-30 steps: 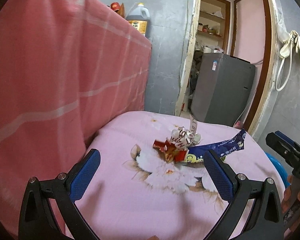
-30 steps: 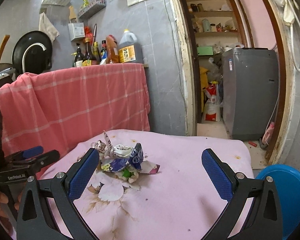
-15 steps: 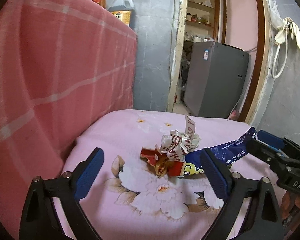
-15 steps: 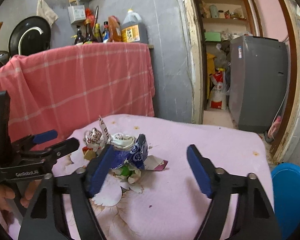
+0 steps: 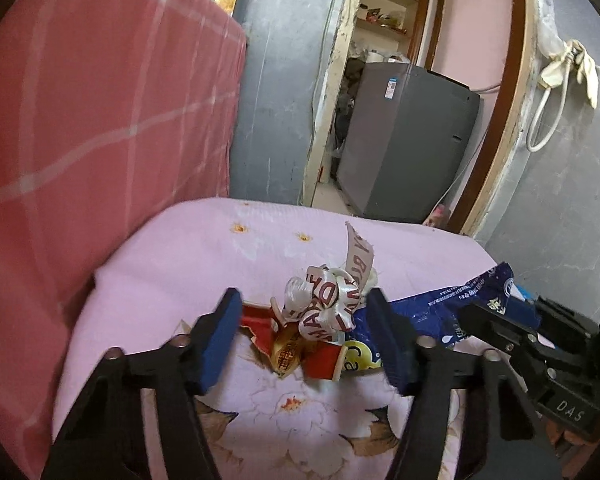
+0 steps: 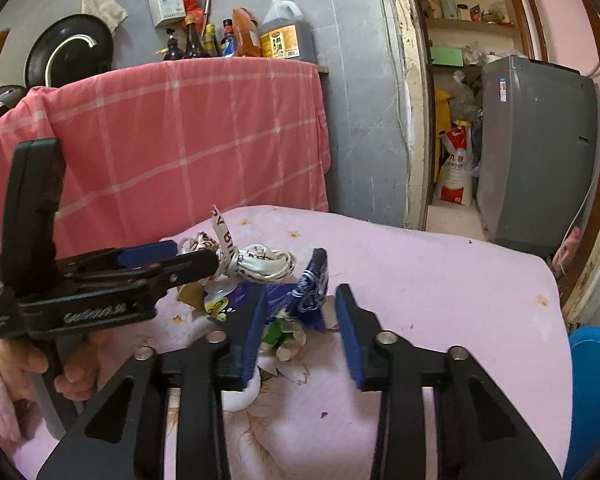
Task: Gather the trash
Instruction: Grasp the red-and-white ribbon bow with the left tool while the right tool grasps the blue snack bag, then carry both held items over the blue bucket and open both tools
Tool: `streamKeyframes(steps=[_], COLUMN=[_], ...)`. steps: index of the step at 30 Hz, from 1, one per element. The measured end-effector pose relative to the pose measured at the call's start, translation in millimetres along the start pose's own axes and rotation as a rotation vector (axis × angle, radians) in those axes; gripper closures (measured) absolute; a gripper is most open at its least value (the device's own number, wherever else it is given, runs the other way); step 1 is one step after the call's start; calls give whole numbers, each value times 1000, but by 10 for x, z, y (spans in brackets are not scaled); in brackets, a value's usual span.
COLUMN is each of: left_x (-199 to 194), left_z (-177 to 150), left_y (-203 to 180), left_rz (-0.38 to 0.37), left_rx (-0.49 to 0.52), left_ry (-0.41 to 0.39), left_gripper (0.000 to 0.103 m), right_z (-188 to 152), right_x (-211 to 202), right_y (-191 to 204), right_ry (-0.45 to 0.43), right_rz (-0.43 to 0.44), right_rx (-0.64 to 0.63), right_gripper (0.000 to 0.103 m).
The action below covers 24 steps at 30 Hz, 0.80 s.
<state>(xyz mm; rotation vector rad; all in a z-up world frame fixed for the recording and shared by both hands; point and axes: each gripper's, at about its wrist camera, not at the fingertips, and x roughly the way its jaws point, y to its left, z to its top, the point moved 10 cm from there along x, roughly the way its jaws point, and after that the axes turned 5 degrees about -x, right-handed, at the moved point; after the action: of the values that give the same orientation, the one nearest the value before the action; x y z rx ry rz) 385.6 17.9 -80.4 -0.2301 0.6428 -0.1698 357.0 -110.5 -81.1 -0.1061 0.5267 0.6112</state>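
Trash heap sits mid table on the pink floral cloth [image 5: 188, 248]. Left tongs [image 5: 306, 338] have just been closing, still spread around the white lettered ribbon bow [image 5: 324, 304] and red wrapper [image 5: 320, 360]. Right tongs [image 6: 300, 332] also closing, blue foil wrapper [image 6: 312, 292] between the pads; contact unclear.

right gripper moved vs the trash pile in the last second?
Yes. The right gripper has come in toward the trash pile on the pink cloth; its fingers, just closing, now flank the blue wrapper.

The right claw [image 5: 496, 326] body reads "DAS"; the crumpled ribbon [image 5: 326, 304] shows scattered letters.
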Motion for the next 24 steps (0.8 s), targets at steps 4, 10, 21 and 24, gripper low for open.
streamKeyframes(steps=[4,10,21,24], left_x=[-2,-99,-489,-592], left_z=[-10,-28,63,117], left_y=[-13,-45,-85,-102], left_rz=[-16,-14,40,52], left_rx=[-19,-41,-49,-48], left_ry=[12,-2,-106,-138], left_gripper=[68,84,91,91], right_z=[1,-7,112,171], right_x=[-3,-35,-364,-505], right_y=[27,42,19,-24], right_ry=[-1,-9,-130,-173], right_rz=[5,-8,-55,-78], right_rx=[-7,-17,-12,-3], right_gripper=[80,86,92,92])
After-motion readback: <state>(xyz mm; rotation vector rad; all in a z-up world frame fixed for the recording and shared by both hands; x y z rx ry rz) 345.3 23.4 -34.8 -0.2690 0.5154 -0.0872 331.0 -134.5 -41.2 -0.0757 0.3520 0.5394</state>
